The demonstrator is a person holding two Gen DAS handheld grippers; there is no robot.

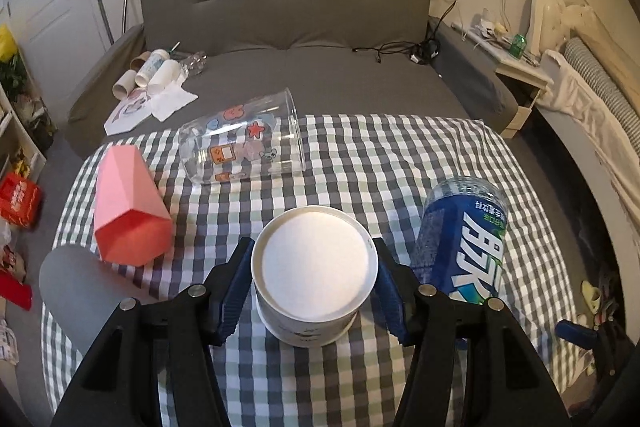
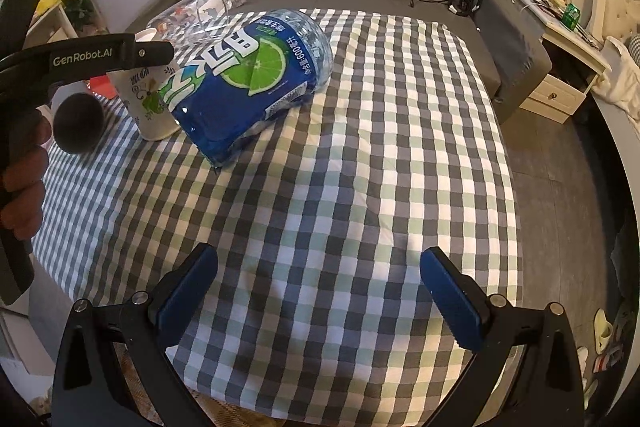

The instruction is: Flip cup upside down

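Observation:
A white paper cup [image 1: 314, 275] stands upside down on the checked cloth, its flat base facing up. My left gripper [image 1: 314, 285] has its blue pads on either side of the cup, against or very near its wall. In the right wrist view the same cup [image 2: 150, 99] stands at the left, partly behind the left gripper's black body. My right gripper [image 2: 318, 291] is open and empty over bare cloth near the front of the table.
A clear plastic cup with stickers [image 1: 240, 143] lies on its side at the back. A pink faceted cup [image 1: 128, 207] stands to the left. A blue bottle [image 1: 464, 243] lies at the right, also in the right wrist view [image 2: 256, 75]. A grey sofa [image 1: 288, 7] stands behind.

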